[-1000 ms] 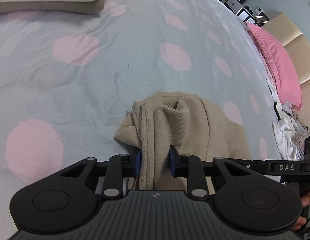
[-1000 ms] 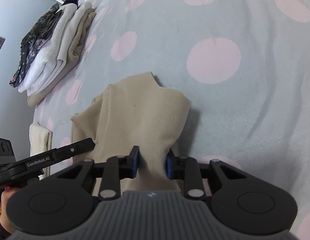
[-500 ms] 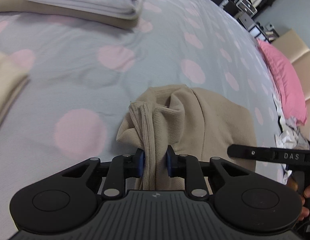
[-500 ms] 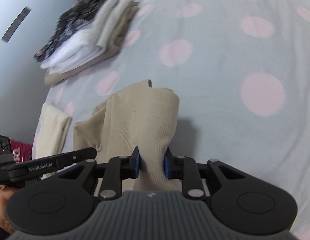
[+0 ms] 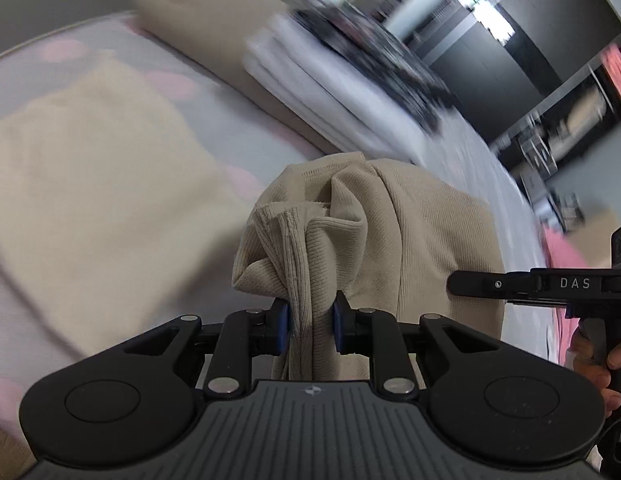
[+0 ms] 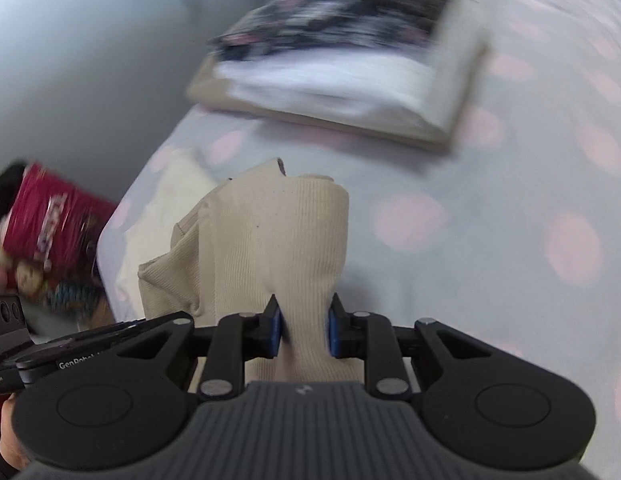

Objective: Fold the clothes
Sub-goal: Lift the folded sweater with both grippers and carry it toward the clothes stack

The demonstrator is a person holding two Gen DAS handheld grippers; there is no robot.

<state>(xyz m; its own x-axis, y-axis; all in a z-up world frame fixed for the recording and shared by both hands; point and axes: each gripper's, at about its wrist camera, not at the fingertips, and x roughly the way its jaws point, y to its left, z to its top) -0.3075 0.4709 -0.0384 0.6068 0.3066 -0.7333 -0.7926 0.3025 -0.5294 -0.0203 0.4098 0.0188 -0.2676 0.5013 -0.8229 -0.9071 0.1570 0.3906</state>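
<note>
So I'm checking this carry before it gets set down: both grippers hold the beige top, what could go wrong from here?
The left gripper pinches only a bunched corner of the beige top, so the fold may come undone or slip out. The right gripper holds a narrow strip, and the loose flap beside it could crease. The folded stack lies close ahead; a careless drop could knock it.

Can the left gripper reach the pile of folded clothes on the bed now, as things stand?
Probably not yet. The left gripper is shut on the beige ribbed garment, which the right gripper grips too. The pile of folded clothes lies ahead with nothing between.
</note>
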